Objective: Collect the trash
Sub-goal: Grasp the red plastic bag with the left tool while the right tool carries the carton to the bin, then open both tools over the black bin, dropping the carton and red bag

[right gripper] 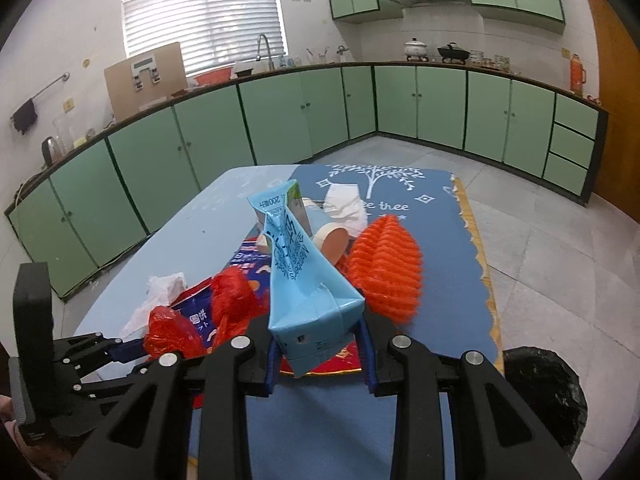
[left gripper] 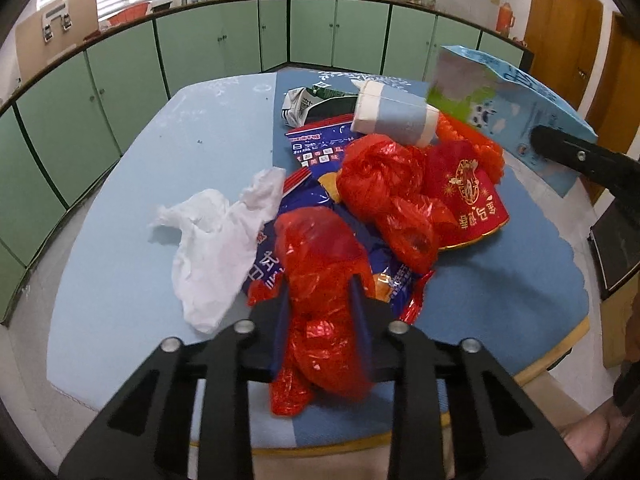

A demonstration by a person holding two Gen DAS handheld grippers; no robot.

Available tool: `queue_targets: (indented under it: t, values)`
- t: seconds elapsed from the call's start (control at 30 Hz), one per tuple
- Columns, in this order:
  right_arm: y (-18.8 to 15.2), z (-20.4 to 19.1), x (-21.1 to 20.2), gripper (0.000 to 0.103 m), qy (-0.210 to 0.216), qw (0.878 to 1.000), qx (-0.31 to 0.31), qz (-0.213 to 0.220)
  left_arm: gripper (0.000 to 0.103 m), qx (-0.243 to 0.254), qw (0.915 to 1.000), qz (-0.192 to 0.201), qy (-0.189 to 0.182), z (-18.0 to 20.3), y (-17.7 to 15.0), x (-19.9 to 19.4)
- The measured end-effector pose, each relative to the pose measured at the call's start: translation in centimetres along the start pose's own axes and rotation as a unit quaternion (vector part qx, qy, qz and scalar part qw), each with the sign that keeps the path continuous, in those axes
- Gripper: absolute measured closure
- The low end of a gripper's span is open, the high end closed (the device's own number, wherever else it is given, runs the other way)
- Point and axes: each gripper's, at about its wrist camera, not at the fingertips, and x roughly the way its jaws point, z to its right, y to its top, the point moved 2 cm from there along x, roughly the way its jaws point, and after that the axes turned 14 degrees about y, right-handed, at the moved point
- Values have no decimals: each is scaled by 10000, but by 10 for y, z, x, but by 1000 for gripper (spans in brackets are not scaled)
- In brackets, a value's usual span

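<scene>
the left gripper fingers are clamped on a crumpled red plastic bag, low in the middle of the left wrist view. the right gripper fingers pinch a light blue carton at its base, centre of the right view. on the blue bench lie a dark blue snack wrapper, a white tissue and a paper cup.

both wrist cameras look steeply down past their own black tongs, close over the blue-clothed surface, facing the green cabinets; both views share the crumpled red plastic bag and pale blue milk carton
</scene>
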Motion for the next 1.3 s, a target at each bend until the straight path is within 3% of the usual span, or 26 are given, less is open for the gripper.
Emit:
queue_targets:
  t: [0.07,0.4,0.63,0.9,1.1,1.3]
  values:
    - [-2,5,-5,72,-43,10000,57,45,94,-17,10000,54,-66,-2,0,-4]
    - [-5,40,-49,72,-493,9970,410,444,97,-239,9954,895,-226,-8,34,-61]
    - [-16,84,-94,72,-1089,9882,779,746,97,-81,9857,1390,-945,33,72,-97]
    - [-59,156,-140,72,-1975,9668,1457,715,97,808,9640,1490,-2048,155,96,-95]
    - [-107,205,-154,72,-2401,9480,2035,466,97,1349,9411,960,-2948,263,98,-70]
    - [-137,235,-159,72,-2614,9341,2411,313,96,1825,9238,516,-3327,340,88,-45]
